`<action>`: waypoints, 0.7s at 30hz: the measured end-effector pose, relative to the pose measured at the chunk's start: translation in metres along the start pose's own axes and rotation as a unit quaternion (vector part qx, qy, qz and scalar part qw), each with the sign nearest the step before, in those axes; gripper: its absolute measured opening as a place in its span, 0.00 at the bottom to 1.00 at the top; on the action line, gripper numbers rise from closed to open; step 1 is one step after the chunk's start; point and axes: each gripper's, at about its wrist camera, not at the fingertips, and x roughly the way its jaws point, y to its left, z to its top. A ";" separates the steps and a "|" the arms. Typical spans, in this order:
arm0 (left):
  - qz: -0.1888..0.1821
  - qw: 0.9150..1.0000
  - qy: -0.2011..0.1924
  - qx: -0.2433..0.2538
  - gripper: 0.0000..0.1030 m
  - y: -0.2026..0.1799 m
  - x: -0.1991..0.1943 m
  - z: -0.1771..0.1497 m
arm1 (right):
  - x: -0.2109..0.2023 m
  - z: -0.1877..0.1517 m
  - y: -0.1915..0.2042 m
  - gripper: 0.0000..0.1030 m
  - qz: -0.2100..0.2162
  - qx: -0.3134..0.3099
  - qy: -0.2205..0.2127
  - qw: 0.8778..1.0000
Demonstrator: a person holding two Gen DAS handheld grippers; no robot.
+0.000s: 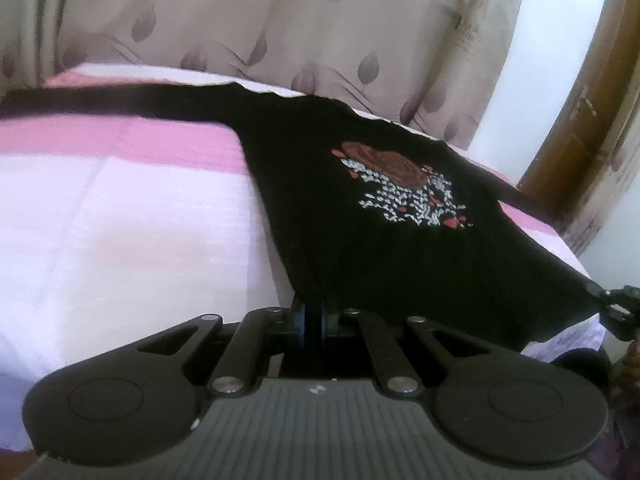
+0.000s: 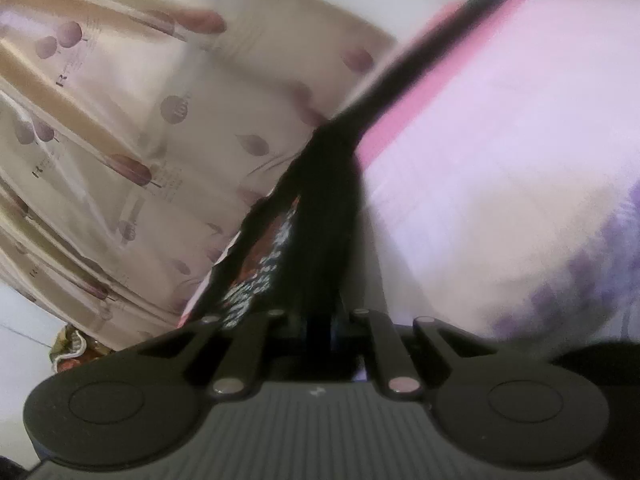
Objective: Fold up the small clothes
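A small black long-sleeved shirt [image 1: 360, 208] with a red and white print is spread over the pink and white bed [image 1: 120, 208]. My left gripper [image 1: 314, 312] is shut on its near hem corner. My right gripper [image 1: 612, 300] shows at the right edge of the left wrist view, shut on the other hem corner, and the hem is stretched between them. In the right wrist view my right gripper [image 2: 320, 320] is shut on the shirt [image 2: 320, 208], seen edge-on with its sleeve running away across the bed [image 2: 500, 160].
A beige curtain [image 1: 320, 32] with dark drop patterns hangs behind the bed and also shows in the right wrist view [image 2: 120, 120]. A wooden door frame [image 1: 580, 112] stands at the right. A patterned item [image 2: 72, 348] lies on the floor.
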 end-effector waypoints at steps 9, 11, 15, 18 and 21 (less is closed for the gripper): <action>0.046 0.997 -0.005 0.067 0.50 0.000 -0.012 -0.011 | -0.011 -0.010 -0.033 0.15 -0.058 0.059 0.024 0.996; 0.052 0.996 -0.055 0.054 0.78 0.003 -0.030 -0.005 | -0.026 0.000 -0.025 0.15 -0.069 0.036 -0.011 0.997; 0.073 0.984 -0.152 0.059 1.00 -0.013 -0.050 0.022 | -0.047 0.037 -0.012 0.55 -0.061 0.007 -0.081 0.995; 0.081 0.983 -0.151 0.065 1.00 -0.033 -0.015 0.053 | -0.040 0.073 -0.009 0.82 -0.040 0.004 -0.135 0.990; 0.064 0.988 -0.143 0.010 1.00 -0.036 0.031 0.080 | -0.019 0.118 -0.024 0.82 -0.021 0.024 -0.159 0.987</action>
